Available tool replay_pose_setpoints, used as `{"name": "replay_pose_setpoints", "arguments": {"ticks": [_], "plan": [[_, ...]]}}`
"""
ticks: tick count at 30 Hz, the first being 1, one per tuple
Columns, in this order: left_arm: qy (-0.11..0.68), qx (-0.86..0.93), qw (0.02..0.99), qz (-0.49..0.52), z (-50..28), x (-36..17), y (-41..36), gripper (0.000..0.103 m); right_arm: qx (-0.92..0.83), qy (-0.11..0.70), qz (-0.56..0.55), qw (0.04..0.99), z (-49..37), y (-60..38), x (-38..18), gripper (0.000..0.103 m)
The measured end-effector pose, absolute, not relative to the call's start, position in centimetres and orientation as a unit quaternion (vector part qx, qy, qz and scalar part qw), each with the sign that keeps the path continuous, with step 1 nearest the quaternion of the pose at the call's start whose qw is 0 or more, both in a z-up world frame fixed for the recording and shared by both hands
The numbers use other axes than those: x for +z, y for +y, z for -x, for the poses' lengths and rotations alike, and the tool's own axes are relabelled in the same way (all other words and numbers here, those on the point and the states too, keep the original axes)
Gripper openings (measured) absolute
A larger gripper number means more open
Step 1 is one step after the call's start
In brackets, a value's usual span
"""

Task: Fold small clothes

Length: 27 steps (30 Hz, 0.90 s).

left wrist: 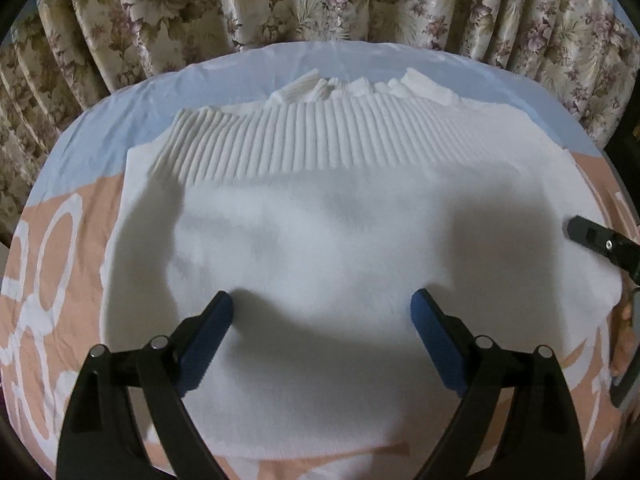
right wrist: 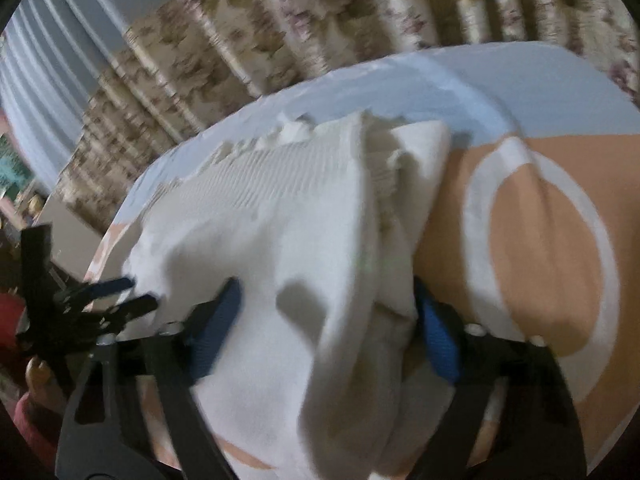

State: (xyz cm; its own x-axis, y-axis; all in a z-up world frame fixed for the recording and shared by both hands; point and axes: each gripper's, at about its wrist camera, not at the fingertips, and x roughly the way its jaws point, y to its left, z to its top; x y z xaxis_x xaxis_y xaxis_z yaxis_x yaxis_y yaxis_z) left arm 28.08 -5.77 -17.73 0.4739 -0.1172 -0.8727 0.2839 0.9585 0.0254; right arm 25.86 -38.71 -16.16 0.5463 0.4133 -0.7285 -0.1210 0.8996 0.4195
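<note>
- White knit garment [left wrist: 320, 220] lies spread on the bed sheet [left wrist: 60, 280] (peach/blue print), ribbed hem [left wrist: 280, 140] at the far edge, floral curtain [left wrist: 320, 0] behind.
- Left hand-held gripper [left wrist: 322, 312]: jaws wide apart over the middle of the cloth, nothing between the pads; tips seem close to the fabric, contact unclear.
- Right hand-held gripper [right wrist: 326, 312]: jaws wide, straddling a raised fold at the garment's right edge. View is blurred, so can't tell if the pads press on it; looks ungripped.
- Risk 1: right side closes on a thick bunch w/ several layers → fold comes out lumpy or skewed.
- Risk 2: left pinches mid-panel instead of an edge → cloth tents, drags the hem off line.
- Risk 3: the sheet gets pinched along w/ the knit, since both are soft and lie flush.
</note>
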Motion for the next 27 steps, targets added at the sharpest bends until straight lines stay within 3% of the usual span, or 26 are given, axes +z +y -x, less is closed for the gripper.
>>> {"name": "replay_pose_setpoints", "arguments": {"ticks": [8,10,16,19,27], "plan": [[0.492,-0.118,0.856,-0.103,-28.8,-17.8,-6.1,0.093,0.164,0.457,-0.172,0.857,-26.4,-39.2,-16.3,0.063],[0.492,-0.117,0.856,-0.106,-28.8,-17.9,-6.1,0.093,0.157,0.46,-0.16,0.859,-26.9,-39.0,-16.4,0.05],[0.488,-0.101,0.859,-0.117,-28.7,-18.1,-6.7,0.094,0.138,0.463,-0.148,0.863,-27.0,-38.7,-16.3,0.029],[0.489,-0.093,0.86,-0.112,-28.7,-18.2,-6.7,0.094,0.116,0.456,-0.109,0.876,-26.6,-37.3,-15.6,0.023],[0.496,-0.077,0.858,-0.106,-28.8,-18.2,-7.0,0.094,0.041,0.432,-0.028,0.9,-25.6,-33.0,-13.1,0.02]]}}
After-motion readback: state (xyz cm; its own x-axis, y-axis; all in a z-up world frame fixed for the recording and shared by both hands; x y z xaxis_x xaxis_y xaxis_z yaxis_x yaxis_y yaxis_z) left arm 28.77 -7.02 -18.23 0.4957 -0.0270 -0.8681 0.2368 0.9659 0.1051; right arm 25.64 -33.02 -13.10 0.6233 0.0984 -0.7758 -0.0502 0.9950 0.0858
